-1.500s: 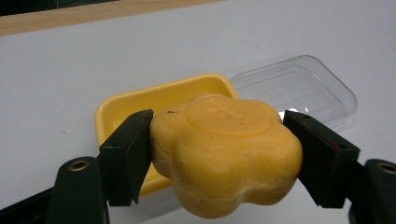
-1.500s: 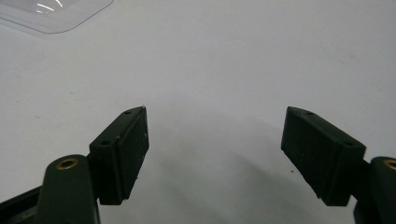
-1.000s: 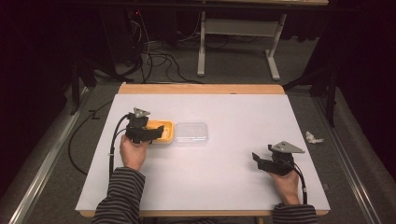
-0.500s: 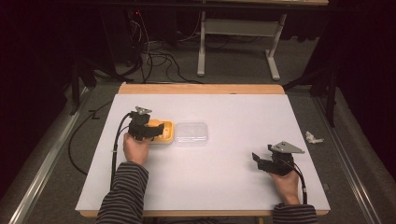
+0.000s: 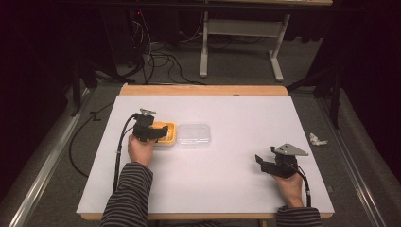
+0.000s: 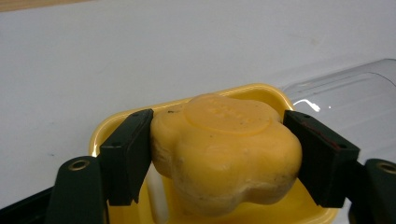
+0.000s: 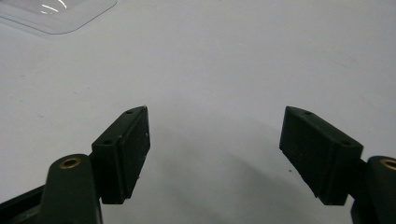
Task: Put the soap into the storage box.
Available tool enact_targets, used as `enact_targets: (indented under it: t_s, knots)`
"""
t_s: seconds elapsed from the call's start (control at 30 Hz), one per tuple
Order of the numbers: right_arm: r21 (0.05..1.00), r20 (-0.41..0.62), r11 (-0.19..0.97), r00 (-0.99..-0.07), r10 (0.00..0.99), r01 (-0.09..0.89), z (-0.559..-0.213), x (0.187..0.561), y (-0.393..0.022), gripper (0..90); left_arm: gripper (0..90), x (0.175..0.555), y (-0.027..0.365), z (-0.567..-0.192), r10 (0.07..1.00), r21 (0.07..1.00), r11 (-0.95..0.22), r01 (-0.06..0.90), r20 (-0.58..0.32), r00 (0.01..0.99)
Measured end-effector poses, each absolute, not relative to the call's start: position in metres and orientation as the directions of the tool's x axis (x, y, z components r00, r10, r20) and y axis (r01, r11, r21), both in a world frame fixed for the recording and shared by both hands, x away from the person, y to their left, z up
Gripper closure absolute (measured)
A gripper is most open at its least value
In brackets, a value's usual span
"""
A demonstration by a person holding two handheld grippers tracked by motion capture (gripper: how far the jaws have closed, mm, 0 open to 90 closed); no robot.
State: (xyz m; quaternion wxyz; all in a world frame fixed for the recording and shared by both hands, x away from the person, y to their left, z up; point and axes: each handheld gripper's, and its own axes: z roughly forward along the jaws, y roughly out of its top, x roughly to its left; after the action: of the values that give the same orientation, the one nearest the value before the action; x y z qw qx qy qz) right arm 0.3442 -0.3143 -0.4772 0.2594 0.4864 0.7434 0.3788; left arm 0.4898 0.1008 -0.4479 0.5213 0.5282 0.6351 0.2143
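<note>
I'm holding the left gripper (image 6: 219, 163) clamped on the yellow flower-shaped soap (image 6: 224, 149) — both jaws are pressing its sides while it is sitting in the yellow soap dish (image 6: 261, 93). The clear lid (image 5: 194, 135) is lying just beside the dish on the white table (image 5: 236, 189). The right gripper (image 7: 215, 154) is hovering released over bare table, well apart. I judge the grasp step is in hand — next I'm expecting a straight lift clear of the dish rim.

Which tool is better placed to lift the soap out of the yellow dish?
Left. The left tool already has both jaws against the soap in the yellow dish; the right tool sits open, far off.
</note>
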Motion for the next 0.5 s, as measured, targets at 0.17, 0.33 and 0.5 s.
enact_targets:
  t_s: [0.17,0.33,0.5]
  knots:
    - [0.816,-0.016,0.239,-0.392,0.92,0.526,-0.477,0.344,-0.314,25.2,27.8,0.491,0.099,-0.452,0.9,0.828,0.345,0.443,-0.425,0.094]
    - [0.818,-0.01,0.231,-0.389,0.921,0.526,-0.477,0.344,-0.315,25.2,27.8,0.493,0.099,-0.455,0.904,0.832,0.339,0.439,-0.418,0.095]
    - [0.82,-0.023,0.242,-0.392,0.919,0.519,-0.477,0.343,-0.314,25.1,27.8,0.493,0.098,-0.46,0.908,0.833,0.325,0.448,-0.407,0.097]
